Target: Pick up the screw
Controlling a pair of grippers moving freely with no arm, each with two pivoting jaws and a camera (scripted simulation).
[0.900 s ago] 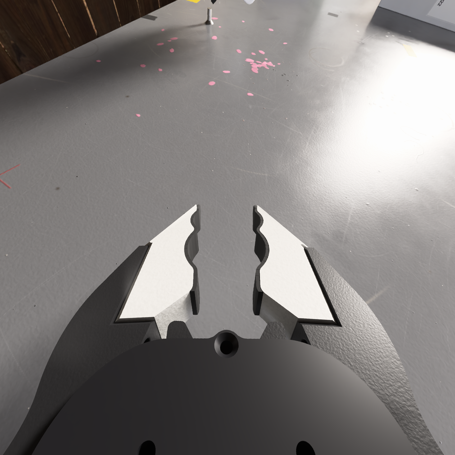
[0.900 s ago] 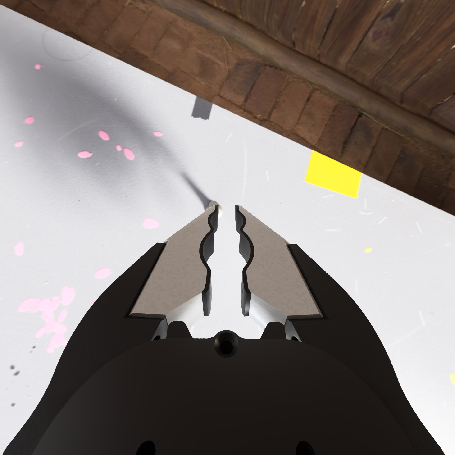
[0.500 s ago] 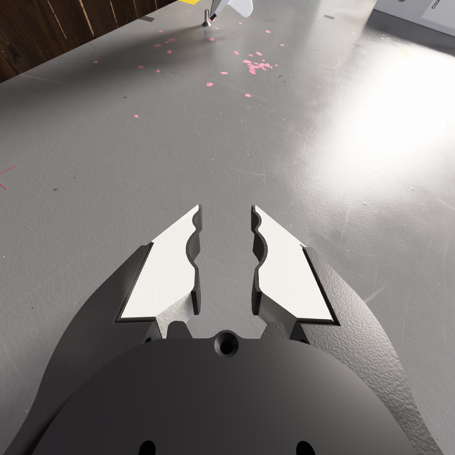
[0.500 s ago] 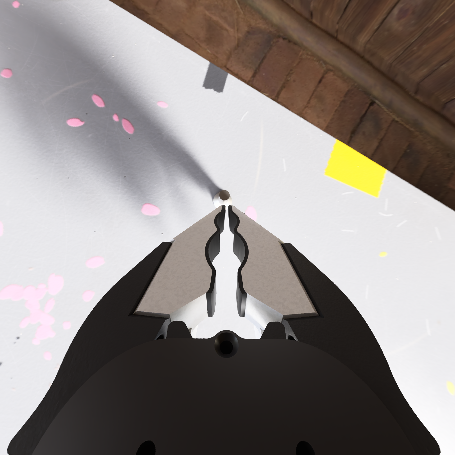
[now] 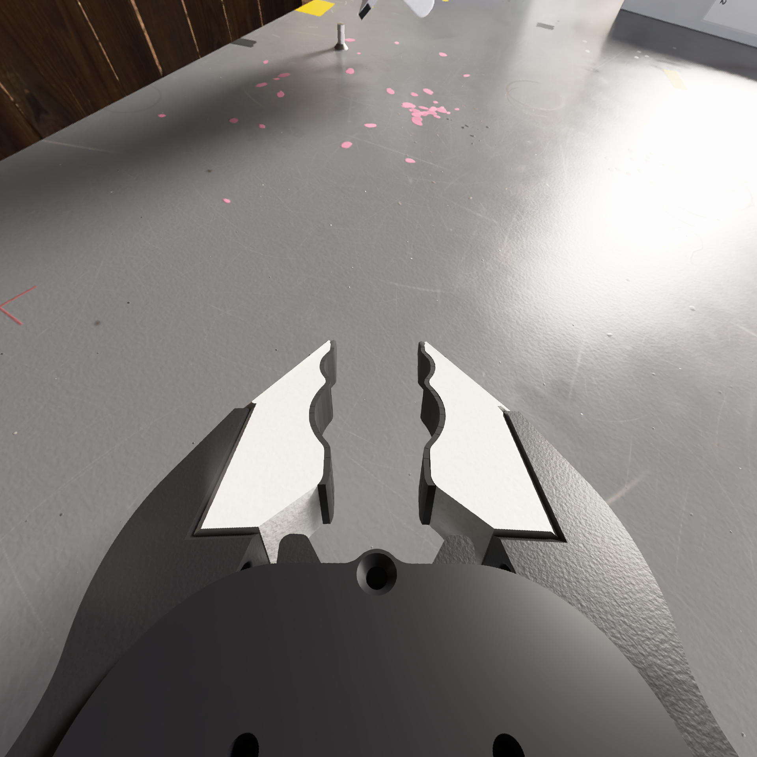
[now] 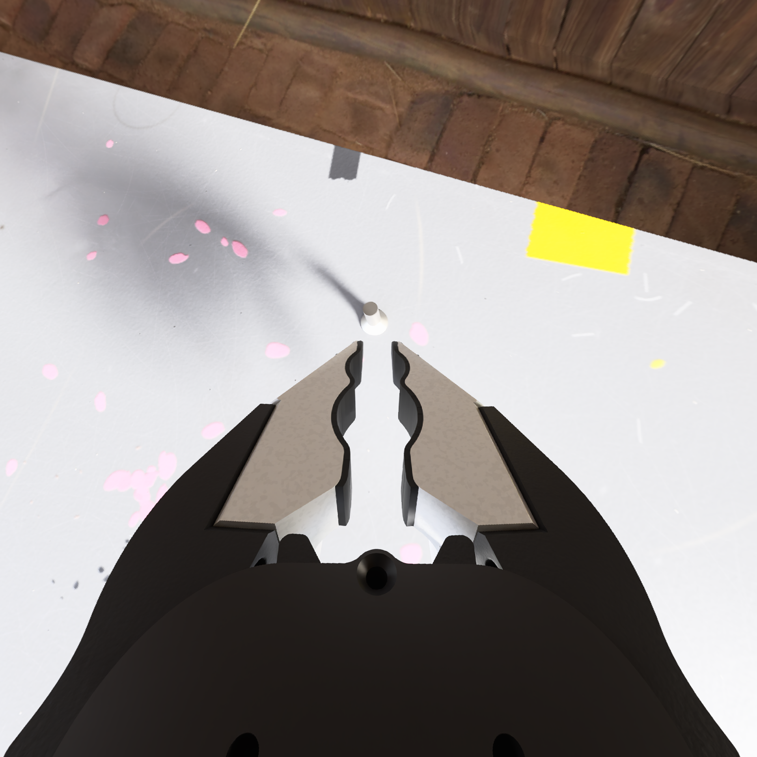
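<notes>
Small pale metal screw [image 6: 373,320] stands head-down on grey scuffed table [image 6: 532,409], just beyond narrowly parted, empty right claw [image 6: 377,348]. Left claw [image 5: 376,348] wide, empty, well away.

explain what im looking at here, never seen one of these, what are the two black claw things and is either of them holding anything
Each picture comes from a camera mounted on one two-finger tool, looking forward along its fingers. The left wrist view shows the left tool, open and empty, low over a grey table with pink paint specks. Far ahead stands the screw, head down and shaft up, with the other tool's tip just above and to its right.

The right wrist view shows the right tool looking down at that same screw. Its fingers are slightly apart and hold nothing; the screw stands free just beyond the tips. A yellow tape patch lies near the table edge.
</notes>
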